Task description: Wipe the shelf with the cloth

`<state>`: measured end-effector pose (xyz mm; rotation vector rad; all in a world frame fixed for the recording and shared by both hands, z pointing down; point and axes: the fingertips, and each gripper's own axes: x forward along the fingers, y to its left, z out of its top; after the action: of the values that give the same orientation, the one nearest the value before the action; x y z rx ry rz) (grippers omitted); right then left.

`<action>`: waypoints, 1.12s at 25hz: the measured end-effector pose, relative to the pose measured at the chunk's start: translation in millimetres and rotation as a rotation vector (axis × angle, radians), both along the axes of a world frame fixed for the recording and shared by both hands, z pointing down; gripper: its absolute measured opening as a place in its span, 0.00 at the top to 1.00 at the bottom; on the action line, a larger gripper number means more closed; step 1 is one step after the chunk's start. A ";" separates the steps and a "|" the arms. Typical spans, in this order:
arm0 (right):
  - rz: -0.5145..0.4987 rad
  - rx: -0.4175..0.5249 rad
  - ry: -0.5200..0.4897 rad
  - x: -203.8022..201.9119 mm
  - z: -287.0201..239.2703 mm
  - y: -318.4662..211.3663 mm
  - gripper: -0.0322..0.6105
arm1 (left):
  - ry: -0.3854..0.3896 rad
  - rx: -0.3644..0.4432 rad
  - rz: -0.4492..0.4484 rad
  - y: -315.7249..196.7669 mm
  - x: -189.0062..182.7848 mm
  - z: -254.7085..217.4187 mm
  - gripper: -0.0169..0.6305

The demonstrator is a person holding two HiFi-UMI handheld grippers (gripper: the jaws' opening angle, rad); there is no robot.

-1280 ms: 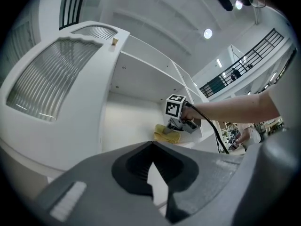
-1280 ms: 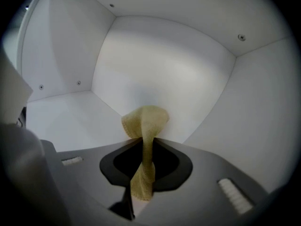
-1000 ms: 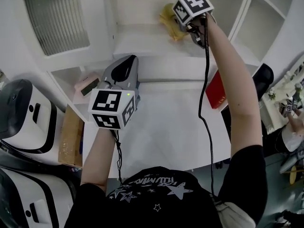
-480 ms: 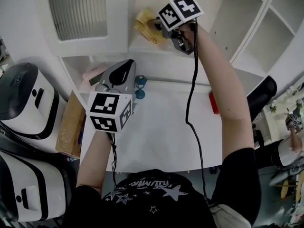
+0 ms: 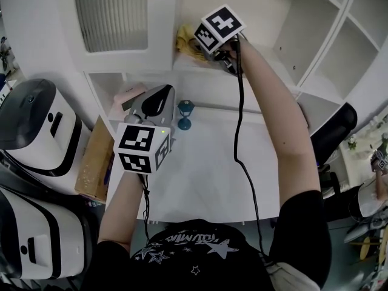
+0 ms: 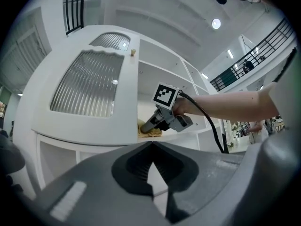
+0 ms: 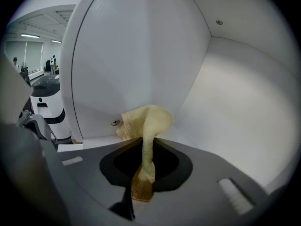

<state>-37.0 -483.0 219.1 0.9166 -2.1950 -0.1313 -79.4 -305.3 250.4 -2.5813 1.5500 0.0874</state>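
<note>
- Shelving: a white shelf (image 5: 267, 11) unit of open compartments stands behind a white table (image 5: 206, 174), and both surfaces are plain and matt
- Room: a large hall with a high ceiling, round ceiling lights and a railed balcony (image 6: 244, 67), seen at the upper right of the left gripper view
- Task item: a yellow cloth (image 5: 183, 40) sits bunched at the left end of an upper compartment, against the side wall and just beside a screw (image 7: 114, 122)
- Right side: the right gripper (image 5: 195, 46) reaches into that compartment with its jaws clamped on the cloth, and a twisted strand runs back between them
- Left side: the left gripper (image 5: 159, 94) is held over the left part of the table, well apart from the cloth, with its jaws closed together on nothing
- Adjacent fitting: a ribbed door panel (image 5: 112, 11) stands just left of the compartment, and in the left gripper view its frame covers the cloth's left edge
- On the table: a small blue stemmed cup (image 5: 185, 114) stands upright near the shelf, just beside the left gripper's jaws
- Below the door panel: a pink box (image 5: 121, 105), partly behind the left gripper
- Beside the table's left edge: a cardboard box (image 5: 94, 165)
- Far left: two white machines (image 5: 33, 123)
- Obstructions: the person's right arm (image 5: 285, 126) and a black cable (image 5: 242, 150) cross above the right half of the table
</note>
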 end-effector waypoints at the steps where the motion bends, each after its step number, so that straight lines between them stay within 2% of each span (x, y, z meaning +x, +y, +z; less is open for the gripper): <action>1: 0.009 0.012 0.017 3.4 0.8 -0.5 0.83 | -0.001 -0.002 0.002 0.5 1.0 0.7 0.97; 4: 0.045 0.050 0.063 15.3 3.6 -3.1 0.83 | -0.004 -0.012 0.016 1.5 6.5 4.0 0.97; 15: 0.141 0.067 0.065 67.1 5.3 -1.4 0.83 | -0.020 -0.037 0.062 2.9 29.5 13.4 0.97; 24: 0.370 0.070 0.089 159.6 6.4 -3.1 0.83 | -0.013 -0.029 0.114 6.8 55.1 11.3 0.97; 28: 0.482 0.085 0.136 201.4 6.5 -4.4 0.83 | -0.018 -0.025 0.140 7.8 62.7 11.1 0.97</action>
<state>164.4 -487.4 225.5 1.4125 -1.8001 -0.0534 -16.7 -297.5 261.5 -2.6996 1.3720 0.0587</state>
